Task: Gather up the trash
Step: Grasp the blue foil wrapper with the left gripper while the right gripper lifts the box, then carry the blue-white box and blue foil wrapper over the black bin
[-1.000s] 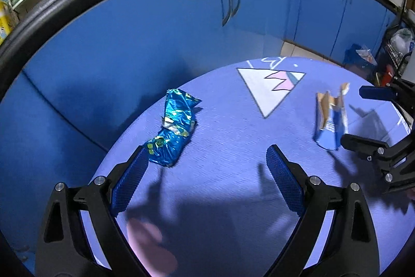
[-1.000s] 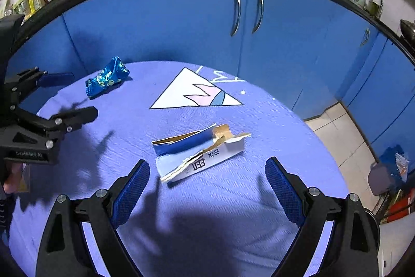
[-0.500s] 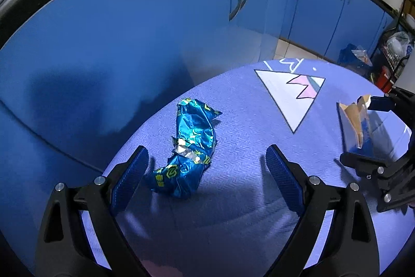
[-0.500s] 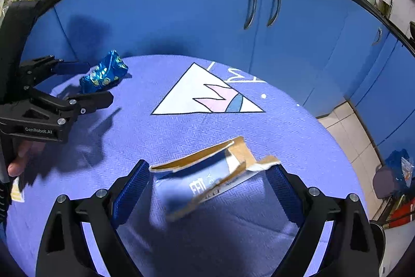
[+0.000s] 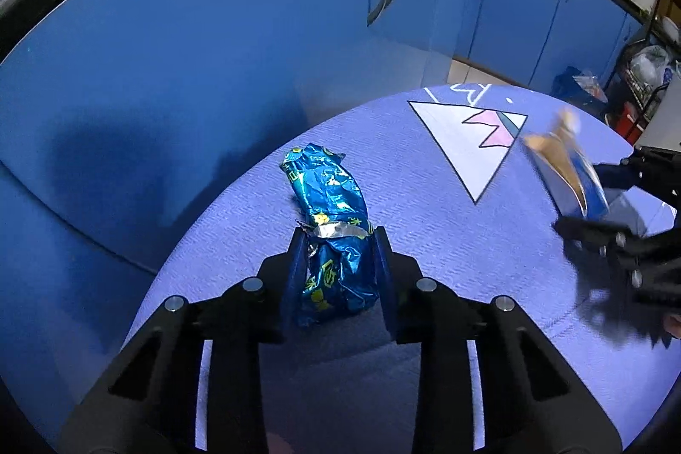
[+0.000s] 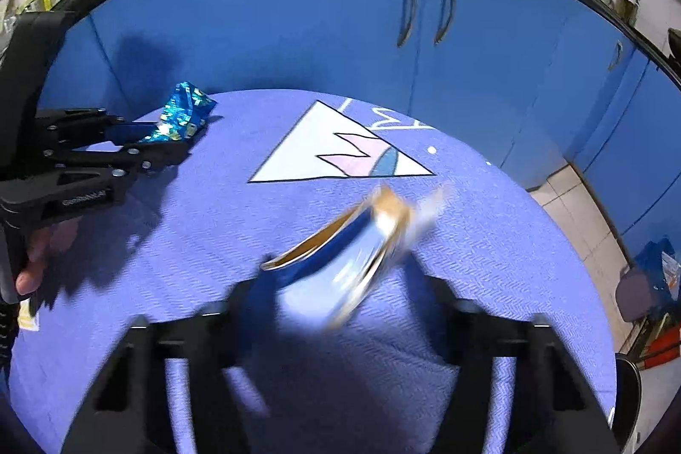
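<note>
A purple tablecloth (image 5: 425, 241) with a white triangle print lies before blue cabinets (image 5: 213, 49). Your left gripper (image 5: 338, 262) has just closed its 2 jaws, pinching the crumpled blue foil wrapper (image 5: 332, 241). Your right gripper (image 6: 340, 284) has been closing around the torn blue carton (image 6: 340, 258), which sits blurred between its jaws; you cannot tell whether the pads press it.

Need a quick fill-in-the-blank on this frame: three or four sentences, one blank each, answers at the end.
1. The left hand-held gripper is shut on the crumpled ____ wrapper.
2. The torn carton sits between the fingers of the ____ hand-held gripper.
3. The white shape printed on the round table is a ____.
4. The cabinet doors behind the table are ____.

Answers: blue foil; right; triangle; blue
</note>
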Tool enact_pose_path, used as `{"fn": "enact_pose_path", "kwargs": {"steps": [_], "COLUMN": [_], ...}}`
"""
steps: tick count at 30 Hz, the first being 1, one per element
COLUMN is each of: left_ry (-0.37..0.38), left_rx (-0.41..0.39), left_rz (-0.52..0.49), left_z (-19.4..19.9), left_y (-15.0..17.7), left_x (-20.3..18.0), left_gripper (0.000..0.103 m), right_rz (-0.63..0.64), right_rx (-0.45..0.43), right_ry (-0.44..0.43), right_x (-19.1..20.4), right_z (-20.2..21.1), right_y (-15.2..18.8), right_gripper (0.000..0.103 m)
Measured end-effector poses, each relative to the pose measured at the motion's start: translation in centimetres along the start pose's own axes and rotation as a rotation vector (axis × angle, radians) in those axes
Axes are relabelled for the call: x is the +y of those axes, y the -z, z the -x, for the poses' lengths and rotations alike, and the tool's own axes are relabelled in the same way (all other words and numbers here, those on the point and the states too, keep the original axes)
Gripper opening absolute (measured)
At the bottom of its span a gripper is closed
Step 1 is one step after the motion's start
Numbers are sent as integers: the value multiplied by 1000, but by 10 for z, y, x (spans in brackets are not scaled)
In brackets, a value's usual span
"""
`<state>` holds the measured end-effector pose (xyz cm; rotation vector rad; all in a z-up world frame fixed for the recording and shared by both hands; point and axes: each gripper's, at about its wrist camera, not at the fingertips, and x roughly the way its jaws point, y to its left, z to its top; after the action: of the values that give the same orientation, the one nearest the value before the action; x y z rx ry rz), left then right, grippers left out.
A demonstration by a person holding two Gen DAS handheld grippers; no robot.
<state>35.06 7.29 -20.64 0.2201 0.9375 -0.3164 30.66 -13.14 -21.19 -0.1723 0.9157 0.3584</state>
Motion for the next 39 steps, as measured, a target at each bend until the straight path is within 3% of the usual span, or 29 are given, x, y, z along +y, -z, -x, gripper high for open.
{"fn": "enact_pose_path", "kwargs": {"steps": [12,25,35,39], "left_ry": [-21,-12,-16,15], "left_rx": [-30,-103,-181,-213], "left_rz": [-11,-103,-158,-131], "left_z": [33,107,165,182], "left_y": [16,42,37,27], "left_x": [-17,-89,-145,-175], "left_gripper": [31,31,31,31], "right_rz": [-39,4,2,-19], "right_rx": [-18,-90,-192,-238], "right_ry": [-45,2,74,108], "right_x": [-11,-12,-31,-44], "right_z": [34,121,199,230], "right_y": [11,44,70,77], "right_gripper": [33,33,33,33]}}
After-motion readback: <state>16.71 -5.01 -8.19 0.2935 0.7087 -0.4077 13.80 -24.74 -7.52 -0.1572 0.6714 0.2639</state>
